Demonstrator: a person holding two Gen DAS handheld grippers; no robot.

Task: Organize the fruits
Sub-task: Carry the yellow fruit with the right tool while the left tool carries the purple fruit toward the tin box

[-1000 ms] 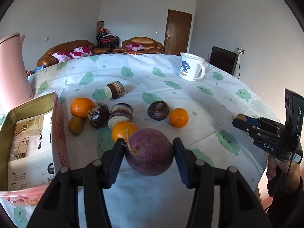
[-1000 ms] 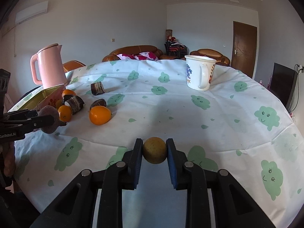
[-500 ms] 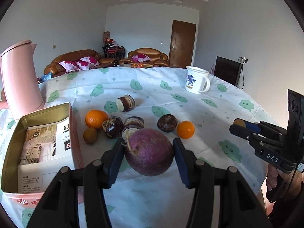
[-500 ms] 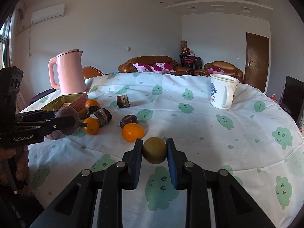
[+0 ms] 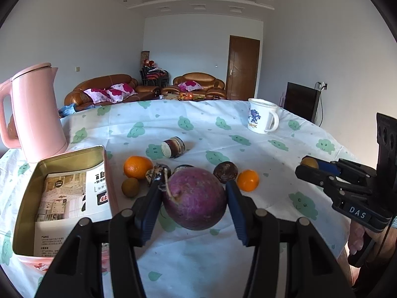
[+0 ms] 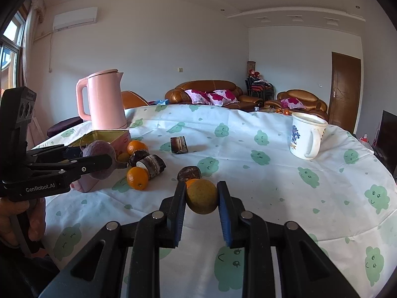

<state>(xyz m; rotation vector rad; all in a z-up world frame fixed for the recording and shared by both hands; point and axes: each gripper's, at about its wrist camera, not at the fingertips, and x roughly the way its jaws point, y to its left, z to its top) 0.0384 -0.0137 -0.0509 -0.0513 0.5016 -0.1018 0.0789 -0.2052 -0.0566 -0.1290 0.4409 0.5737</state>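
My left gripper (image 5: 194,191) is shut on a large round purple fruit (image 5: 196,203) with a dry stem, held just above the tablecloth. In the right wrist view the same left gripper (image 6: 101,160) shows at the left with the purple fruit (image 6: 99,146) beside the tin. My right gripper (image 6: 201,195) is shut on a small yellow-brown round fruit (image 6: 202,198), and it also appears at the right of the left wrist view as the right gripper (image 5: 306,167). On the cloth lie two oranges (image 5: 137,167) (image 5: 248,180), a small brown-green fruit (image 5: 130,187), dark brown fruits (image 5: 225,171) and a cut striped piece (image 5: 173,146).
An open gold tin (image 5: 72,153) with printed papers inside stands at the left, behind it a pink kettle (image 5: 37,114). A white mug (image 5: 261,119) stands far right on the round table with its green-patterned cloth (image 5: 273,198). A person's hand (image 6: 15,213) holds the left gripper.
Both grippers have lifted a little and tilted up, each with its fruit still in it. The right wrist view has swung left, bringing the kettle and tin further into the picture.
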